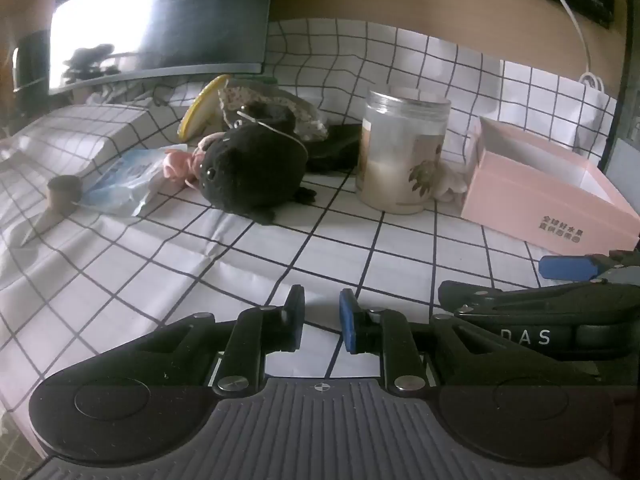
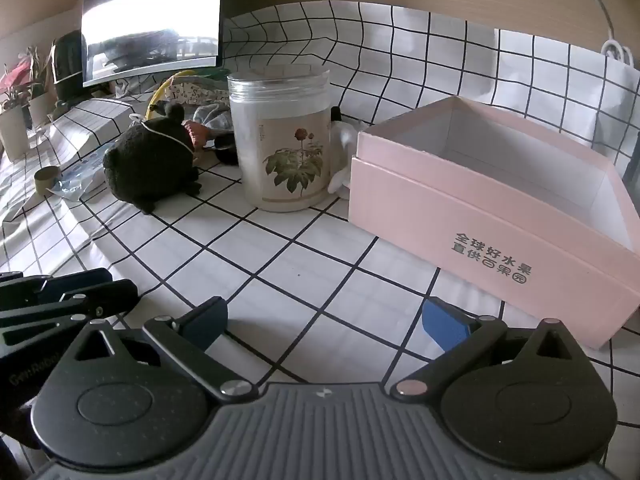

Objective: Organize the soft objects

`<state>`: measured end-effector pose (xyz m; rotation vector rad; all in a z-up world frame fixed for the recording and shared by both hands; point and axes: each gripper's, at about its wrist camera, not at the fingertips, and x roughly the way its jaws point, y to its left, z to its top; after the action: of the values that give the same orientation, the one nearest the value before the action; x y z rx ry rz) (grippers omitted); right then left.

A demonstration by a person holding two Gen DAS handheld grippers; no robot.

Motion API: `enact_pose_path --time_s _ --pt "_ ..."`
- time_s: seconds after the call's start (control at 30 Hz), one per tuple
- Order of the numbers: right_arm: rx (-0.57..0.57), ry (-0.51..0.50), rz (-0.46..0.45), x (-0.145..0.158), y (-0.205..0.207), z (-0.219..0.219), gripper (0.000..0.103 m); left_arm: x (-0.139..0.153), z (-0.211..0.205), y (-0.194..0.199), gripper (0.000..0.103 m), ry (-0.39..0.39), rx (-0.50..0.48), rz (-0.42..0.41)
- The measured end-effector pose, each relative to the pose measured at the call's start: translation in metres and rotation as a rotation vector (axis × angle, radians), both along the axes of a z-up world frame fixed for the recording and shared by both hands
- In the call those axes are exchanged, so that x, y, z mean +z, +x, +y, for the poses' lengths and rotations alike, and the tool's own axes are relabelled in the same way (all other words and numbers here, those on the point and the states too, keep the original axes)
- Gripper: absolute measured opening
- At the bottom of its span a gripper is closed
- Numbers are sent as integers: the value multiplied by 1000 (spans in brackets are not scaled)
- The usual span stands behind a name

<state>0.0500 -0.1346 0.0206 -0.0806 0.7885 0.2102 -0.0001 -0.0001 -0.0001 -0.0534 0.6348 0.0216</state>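
Both grippers hovered low over the white cloth w/ black grid lines covering the table. The left gripper had its jaws narrowed to a slim gap, nothing between them, just cloth below. The right gripper was spread wide, also w/ nothing between its pads, sitting just beside the left one.

The black plush toy w/ a white string tag lay on the cloth towards the back-left, apart from both grippers. A small pink soft item touched its left side, next to a crinkled blue-white plastic packet and a short brown cardboard tube. Behind the plush sat a floral fabric piece and a yellow-rimmed round thing; can't tell what that one is.

A clear plastic jar w/ a leaf-and-flower label stood upright between the plush and the open pink cardboard box w/ printed characters. The box interior looked white and bare. Something white and soft was wedged between jar and box, mostly hidden.
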Motion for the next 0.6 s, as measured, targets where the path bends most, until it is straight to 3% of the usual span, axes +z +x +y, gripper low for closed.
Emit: enact_pose_path --time_s 0.6 --pt "0 4 1 0 0 0 103 0 0 1 21 0 0 -2"
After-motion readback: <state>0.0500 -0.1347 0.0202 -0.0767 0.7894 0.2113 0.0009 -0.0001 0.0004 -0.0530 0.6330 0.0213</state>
